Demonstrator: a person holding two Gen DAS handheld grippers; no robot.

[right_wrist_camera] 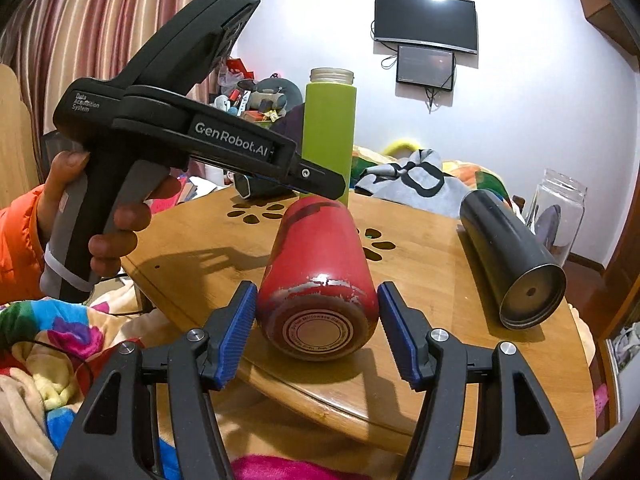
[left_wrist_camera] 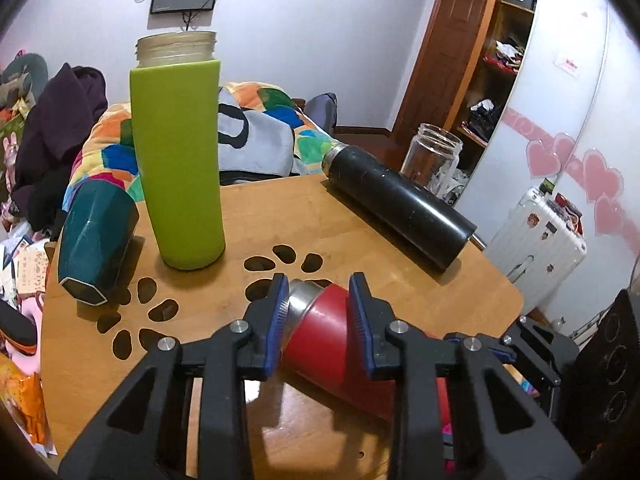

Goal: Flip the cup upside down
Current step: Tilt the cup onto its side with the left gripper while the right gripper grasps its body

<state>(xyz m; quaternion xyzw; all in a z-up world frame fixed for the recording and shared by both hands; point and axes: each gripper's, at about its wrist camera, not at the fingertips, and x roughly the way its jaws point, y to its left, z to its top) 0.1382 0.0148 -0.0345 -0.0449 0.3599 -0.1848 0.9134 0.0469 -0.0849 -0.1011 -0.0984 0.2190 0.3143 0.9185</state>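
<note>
A red metal cup (left_wrist_camera: 336, 344) lies on its side on the wooden table (left_wrist_camera: 248, 220), its steel mouth end pointing away from the right gripper. My left gripper (left_wrist_camera: 320, 312) has its blue pads on either side of the cup's mouth end and is shut on it. In the right wrist view the cup's worn base (right_wrist_camera: 318, 332) faces the camera. My right gripper (right_wrist_camera: 316, 334) is open, its pads (right_wrist_camera: 236, 336) flanking the base with a small gap on each side. The left gripper body (right_wrist_camera: 192, 136) and the hand holding it show above the cup's far end.
A tall green bottle (left_wrist_camera: 178, 160) stands upright at the back. A dark teal cup (left_wrist_camera: 96, 240) lies at the left edge. A black flask (left_wrist_camera: 400, 208) lies on its side at the right, with a clear glass jar (left_wrist_camera: 432, 160) behind it. Bedding surrounds the table.
</note>
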